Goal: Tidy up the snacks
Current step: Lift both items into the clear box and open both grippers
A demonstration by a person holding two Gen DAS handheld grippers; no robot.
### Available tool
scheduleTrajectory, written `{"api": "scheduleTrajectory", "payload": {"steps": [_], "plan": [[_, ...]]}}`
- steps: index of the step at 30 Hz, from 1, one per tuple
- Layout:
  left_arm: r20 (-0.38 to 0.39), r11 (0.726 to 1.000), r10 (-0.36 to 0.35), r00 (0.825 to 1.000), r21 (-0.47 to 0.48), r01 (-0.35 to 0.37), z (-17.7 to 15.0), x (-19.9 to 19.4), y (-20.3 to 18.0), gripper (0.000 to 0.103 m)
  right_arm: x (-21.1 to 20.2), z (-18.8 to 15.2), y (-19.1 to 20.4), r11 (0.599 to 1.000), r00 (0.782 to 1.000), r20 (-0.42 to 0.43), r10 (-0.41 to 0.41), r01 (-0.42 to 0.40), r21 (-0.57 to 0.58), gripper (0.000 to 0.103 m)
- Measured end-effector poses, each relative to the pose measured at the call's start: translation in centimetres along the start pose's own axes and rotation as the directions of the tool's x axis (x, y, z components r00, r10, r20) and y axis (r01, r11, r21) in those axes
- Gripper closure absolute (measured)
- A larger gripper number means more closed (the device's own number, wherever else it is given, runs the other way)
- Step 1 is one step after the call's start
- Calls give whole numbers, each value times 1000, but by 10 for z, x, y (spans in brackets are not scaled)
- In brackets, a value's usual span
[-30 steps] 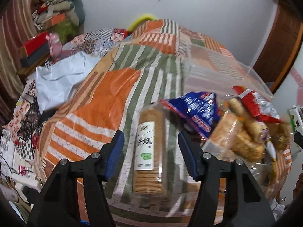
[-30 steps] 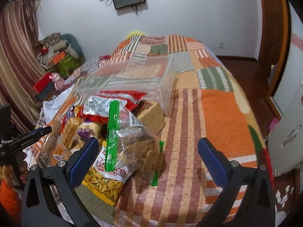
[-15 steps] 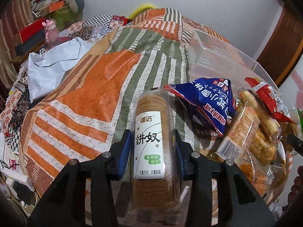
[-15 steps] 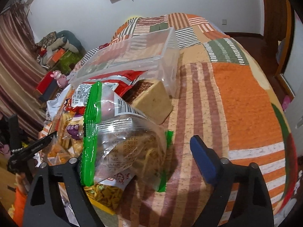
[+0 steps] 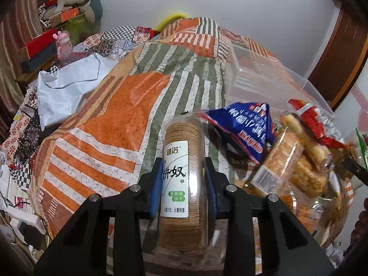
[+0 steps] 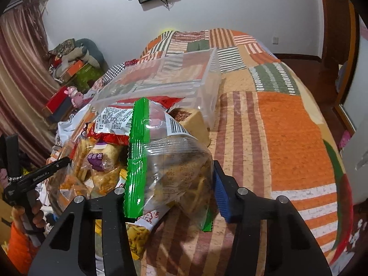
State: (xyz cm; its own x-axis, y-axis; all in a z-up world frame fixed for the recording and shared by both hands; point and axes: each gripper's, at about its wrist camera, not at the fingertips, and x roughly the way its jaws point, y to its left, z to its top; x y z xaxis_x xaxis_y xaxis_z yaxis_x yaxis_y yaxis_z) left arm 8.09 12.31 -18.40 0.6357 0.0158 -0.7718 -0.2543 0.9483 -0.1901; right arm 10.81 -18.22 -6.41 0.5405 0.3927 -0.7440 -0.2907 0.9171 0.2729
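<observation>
A round stack of crackers in a clear pack with a white label (image 5: 181, 142) lies on the patchwork quilt (image 5: 119, 119). My left gripper (image 5: 183, 163) is shut on it, its blue pads pressing both sides. In the right wrist view a clear bag of crunchy snacks with green edge strips (image 6: 174, 151) sits between the fingers of my right gripper (image 6: 170, 177). Its jaws are closing and the right pad (image 6: 219, 191) touches the bag; the left pad is hidden behind the green strip. A clear plastic bin (image 6: 165, 78) stands just beyond the snack pile.
A blue bag (image 5: 243, 124), egg rolls (image 5: 306, 142), a red and white bag (image 6: 110, 124) and a yellow bag (image 6: 135, 237) are heaped together. A tan box (image 6: 193, 124) leans by the bin. White crumpled plastic (image 5: 69, 80) lies left. Open quilt (image 6: 287, 138) stretches right.
The left jaws closed from either side onto the cracker pack. The right jaws came in from wide open around the clear bag, and that gripper moved closer to it.
</observation>
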Motion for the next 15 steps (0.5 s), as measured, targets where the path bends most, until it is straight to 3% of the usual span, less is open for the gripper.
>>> {"api": "scheduleTrajectory", "payload": {"steps": [8,15], "plan": [[72,998,-60,996,-4,60,12,-28,-5,70,-22,11,-1,999,998,66,-21,23,-28,58],[140,997,-68,988,46,62,29,-48,-21,70,-40,30,3,998,987,158,-21,31,-61,58]]}}
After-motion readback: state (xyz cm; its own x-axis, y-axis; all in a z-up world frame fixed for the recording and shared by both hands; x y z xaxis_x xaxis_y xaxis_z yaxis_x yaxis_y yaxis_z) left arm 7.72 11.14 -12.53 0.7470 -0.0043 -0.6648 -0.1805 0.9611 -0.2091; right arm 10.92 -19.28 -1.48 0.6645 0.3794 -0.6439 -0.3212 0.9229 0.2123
